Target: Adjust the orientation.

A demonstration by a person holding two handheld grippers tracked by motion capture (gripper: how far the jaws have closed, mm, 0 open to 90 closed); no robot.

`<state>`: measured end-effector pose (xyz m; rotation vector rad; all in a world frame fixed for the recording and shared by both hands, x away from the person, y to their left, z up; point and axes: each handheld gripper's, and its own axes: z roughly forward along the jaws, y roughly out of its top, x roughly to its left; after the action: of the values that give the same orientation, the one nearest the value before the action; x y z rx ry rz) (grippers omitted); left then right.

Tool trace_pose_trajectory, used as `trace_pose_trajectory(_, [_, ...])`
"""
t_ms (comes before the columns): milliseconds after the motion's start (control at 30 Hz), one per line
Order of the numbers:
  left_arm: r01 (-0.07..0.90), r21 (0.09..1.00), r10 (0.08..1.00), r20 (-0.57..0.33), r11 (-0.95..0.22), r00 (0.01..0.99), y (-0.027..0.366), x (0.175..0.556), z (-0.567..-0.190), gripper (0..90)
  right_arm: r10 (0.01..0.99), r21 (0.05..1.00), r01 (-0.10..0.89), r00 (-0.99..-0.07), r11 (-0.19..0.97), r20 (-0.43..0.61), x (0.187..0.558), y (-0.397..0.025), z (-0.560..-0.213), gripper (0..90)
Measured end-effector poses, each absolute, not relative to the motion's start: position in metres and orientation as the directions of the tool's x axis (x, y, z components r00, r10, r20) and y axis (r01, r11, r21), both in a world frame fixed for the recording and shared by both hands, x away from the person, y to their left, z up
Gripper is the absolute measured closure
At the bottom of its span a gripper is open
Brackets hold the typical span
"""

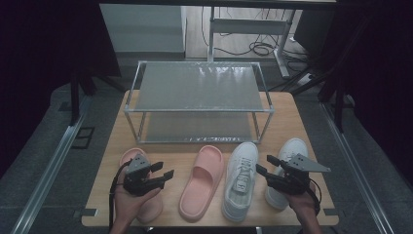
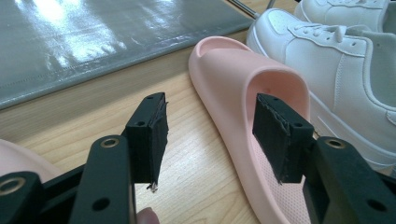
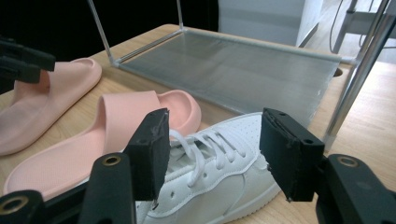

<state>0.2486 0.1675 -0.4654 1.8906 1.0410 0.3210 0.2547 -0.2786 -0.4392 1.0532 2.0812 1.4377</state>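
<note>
**Two open grippers poised over a row of shoes in front of a low rack**

A person holds a gripper in each hand above a wooden table [image 1: 287, 122]. Four shoes lie in a row along the near edge, toes pointing away toward a two-shelf metal rack [image 1: 197, 95], a layout that seems meant for lifting them onto the shelves one at a time.

The left gripper [image 1: 163, 171] has its jaws wide apart and holds nothing. In the left gripper view, the middle pink slipper [image 2: 252, 88] lies ahead of the jaws and toward the right-hand one; its strap rises just behind that jaw's pad, with bare wood in the gap between the two. The gripper looks aimed at this slipper, not yet closed on it.

The right gripper [image 1: 265, 165] is likewise wide open and empty. In the right gripper view, the white sneaker [image 3: 219, 163] sits directly between and below the jaws, its laces in the gap, so the gripper appears lined up to grasp it at the tongue or collar.

The outer pink slipper [image 1: 130, 158] is mostly covered by the left hand [image 1: 131, 200] and gripper in the high view. The second white sneaker [image 1: 291, 151] is partly hidden under the right gripper there. Whether either gripper's jaws touch a shoe cannot be told. The rack's lower shelf is shadowed and partly cut off by the upper one.
</note>
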Motion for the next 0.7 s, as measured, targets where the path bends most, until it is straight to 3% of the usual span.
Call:
trace_pose_trajectory(500, [0.525,0.82,0.772,-0.176,-0.229,0.61,0.174,0.244,-0.466,46.4,0.771,0.896,0.391,-0.631,0.212,0.092,0.259,-0.27,-0.44,45.3])
trace_pose_trajectory(700, [0.525,0.817,0.772,-0.171,-0.236,0.612,0.174,0.242,-0.468,55.5,0.769,0.887,0.411,-0.63,0.209,0.11,0.262,-0.267,-0.443,45.1])
